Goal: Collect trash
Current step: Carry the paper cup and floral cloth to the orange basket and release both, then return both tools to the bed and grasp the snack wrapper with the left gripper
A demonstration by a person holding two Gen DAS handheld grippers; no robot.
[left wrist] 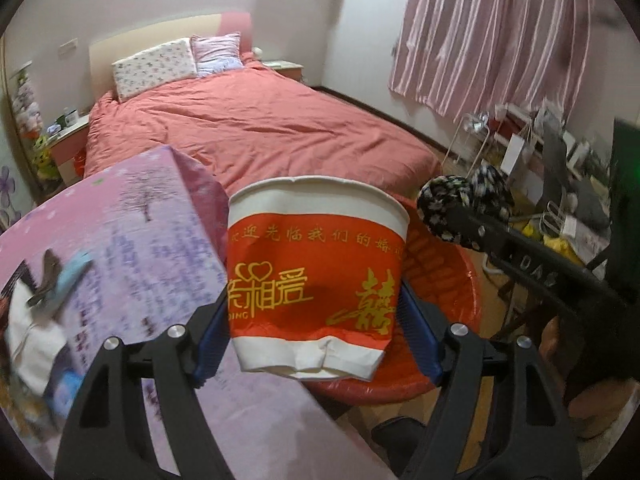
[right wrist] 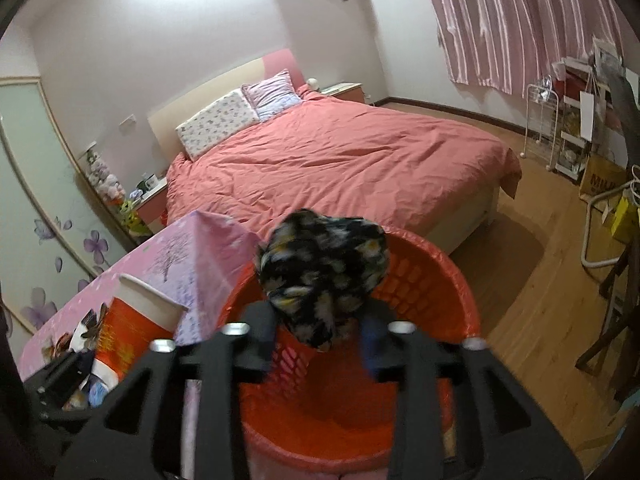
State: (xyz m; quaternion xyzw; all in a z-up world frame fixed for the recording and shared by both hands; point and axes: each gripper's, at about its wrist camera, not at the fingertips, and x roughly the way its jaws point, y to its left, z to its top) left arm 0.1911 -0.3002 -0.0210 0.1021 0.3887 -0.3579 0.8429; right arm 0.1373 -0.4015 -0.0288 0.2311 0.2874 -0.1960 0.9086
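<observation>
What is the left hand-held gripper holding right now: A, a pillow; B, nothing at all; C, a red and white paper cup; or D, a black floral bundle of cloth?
C: in the left wrist view the left hand-held gripper has its blue pads on either side of the crumpled red and white paper cup, near the red basket.

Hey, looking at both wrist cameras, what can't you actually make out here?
- Bottom of the red basket, right wrist view: hidden by the gripper and the black floral bundle.
- Inside of the paper cup, left wrist view: its own wall hides it.
- Clutter by the curtain, left wrist view: too small and blurred.
</observation>
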